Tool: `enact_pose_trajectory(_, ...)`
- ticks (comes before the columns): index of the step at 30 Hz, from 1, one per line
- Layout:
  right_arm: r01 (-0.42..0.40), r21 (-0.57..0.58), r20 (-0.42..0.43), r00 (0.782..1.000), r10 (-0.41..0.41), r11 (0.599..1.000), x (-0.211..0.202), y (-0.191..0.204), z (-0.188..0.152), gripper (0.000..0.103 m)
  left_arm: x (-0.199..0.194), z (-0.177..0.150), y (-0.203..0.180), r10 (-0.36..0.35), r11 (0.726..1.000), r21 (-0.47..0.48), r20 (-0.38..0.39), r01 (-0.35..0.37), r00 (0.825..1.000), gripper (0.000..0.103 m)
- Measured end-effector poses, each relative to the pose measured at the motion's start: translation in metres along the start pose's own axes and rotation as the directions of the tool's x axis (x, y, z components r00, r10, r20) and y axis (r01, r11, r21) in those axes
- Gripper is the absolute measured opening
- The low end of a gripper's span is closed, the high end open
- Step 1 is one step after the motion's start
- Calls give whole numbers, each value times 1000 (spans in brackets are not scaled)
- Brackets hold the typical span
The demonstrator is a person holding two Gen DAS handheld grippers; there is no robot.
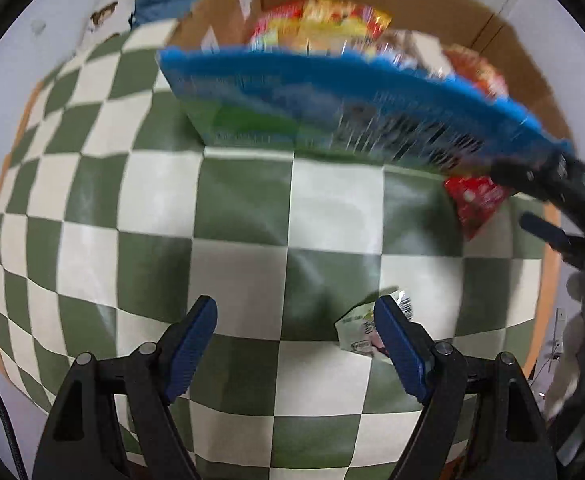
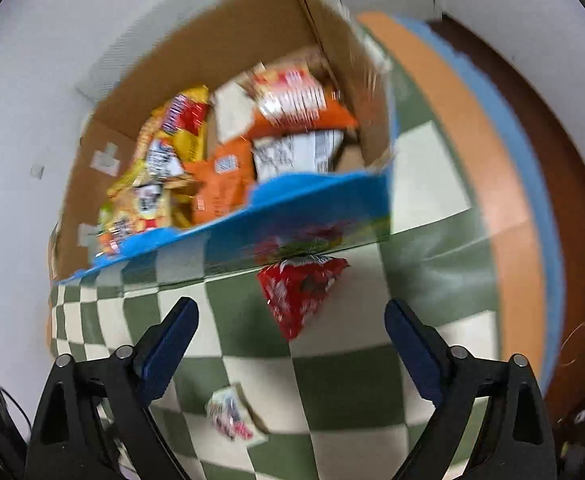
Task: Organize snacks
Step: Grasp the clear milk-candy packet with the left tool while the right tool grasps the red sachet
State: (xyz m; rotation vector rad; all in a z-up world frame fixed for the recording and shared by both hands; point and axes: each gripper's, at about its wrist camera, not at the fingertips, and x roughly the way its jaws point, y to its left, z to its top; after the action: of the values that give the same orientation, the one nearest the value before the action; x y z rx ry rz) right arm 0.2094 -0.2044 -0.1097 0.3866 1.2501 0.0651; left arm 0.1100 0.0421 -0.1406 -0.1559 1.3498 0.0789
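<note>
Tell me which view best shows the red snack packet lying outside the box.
The right wrist view: the red packet lies whole and central on the checked cloth. The left wrist view catches it at the right, partly hidden by the box.

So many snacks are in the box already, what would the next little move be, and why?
Probably lower the right hand-held gripper onto the red snack packet and close. It is open with nothing between its fingers, the packet lies loose on the checkered cloth just ahead of it, outside the cardboard box.

black claws (image 1: 294,354), blue ribbed pads (image 1: 194,346)
</note>
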Motion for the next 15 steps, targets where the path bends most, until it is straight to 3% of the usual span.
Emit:
enact_pose_trajectory(1,-7,5,-6,1000,7,1000,8,-1,3,83,6,-2,-1,-9,1000,-3,-13,9,1000,80)
enact_pose_trajectory(4,-8,7,-27,1000,8,1000,27,-1,5,46,15,-6,-5,-36,999,1,-43,36,998,80)
enact_pose_trajectory(5,-10,9,-27,1000,10,1000,30,-2,3,40,17,-8,-8,-52,999,4,-54,52,997,80)
enact_pose_trajectory(10,-11,-24,-33,999,10,1000,19,-6,-17,39,24,-20,-17,-119,993,8,-114,121,986,80)
enact_pose_trajectory(15,2,-48,-88,996,-6,999,-1,-26,-60,39,43,-28,-32,-202,979,-23,-201,201,959,80)
